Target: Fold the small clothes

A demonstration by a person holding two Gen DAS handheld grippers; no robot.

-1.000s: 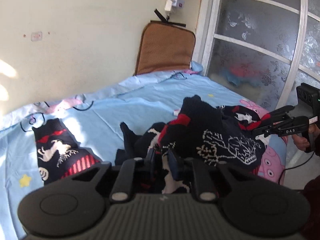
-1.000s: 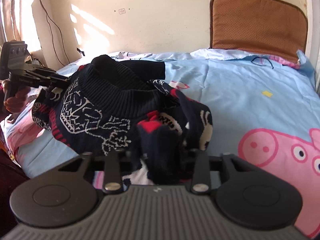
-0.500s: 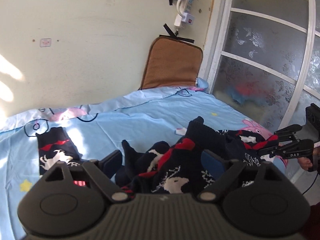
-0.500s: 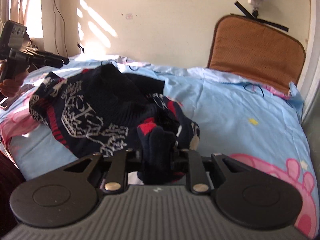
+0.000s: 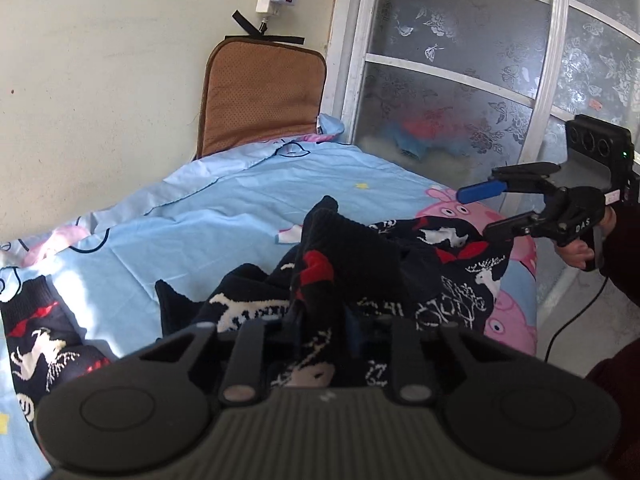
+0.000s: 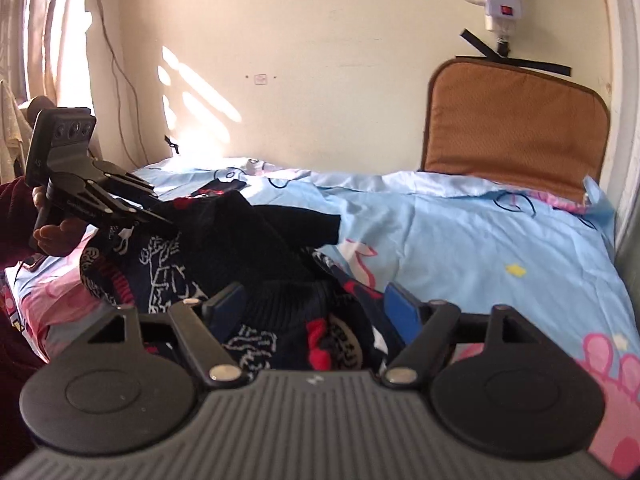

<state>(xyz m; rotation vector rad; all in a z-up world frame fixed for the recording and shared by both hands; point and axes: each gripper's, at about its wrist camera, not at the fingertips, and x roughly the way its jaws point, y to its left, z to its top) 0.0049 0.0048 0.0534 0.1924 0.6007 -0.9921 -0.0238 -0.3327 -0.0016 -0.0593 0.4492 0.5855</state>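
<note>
Between the left gripper's (image 5: 320, 326) fingers sat a ridge of the dark knit sweater (image 5: 360, 264); its jaws had just been closing and now pinched that fold, lifting it into a peak above the heap. Over on the other side, the right gripper (image 6: 316, 304) stood spread wide, its jaws having just been opening, and its blue pads (image 6: 402, 304) flanked a bunched part of the sweater without pressing on it. From the left wrist view that right gripper hung just above the sweater's far edge, one blue pad up in the air, the lower finger close over the red and white pattern, and a hand (image 5: 580, 252) with a dark sleeve gripped its handle. What a tangle the garment was: black knit with white animal figures and red patches, crumpled in the near middle of the light blue bedsheet (image 5: 224, 216) printed with pink cartoon pigs. A second dark patterned garment (image 5: 36, 344) lay flat well apart at the sheet's left edge. Beyond, a brown cushion (image 5: 260, 92) leaned against the cream wall, beside a frosted glass door (image 5: 460, 92).
</note>
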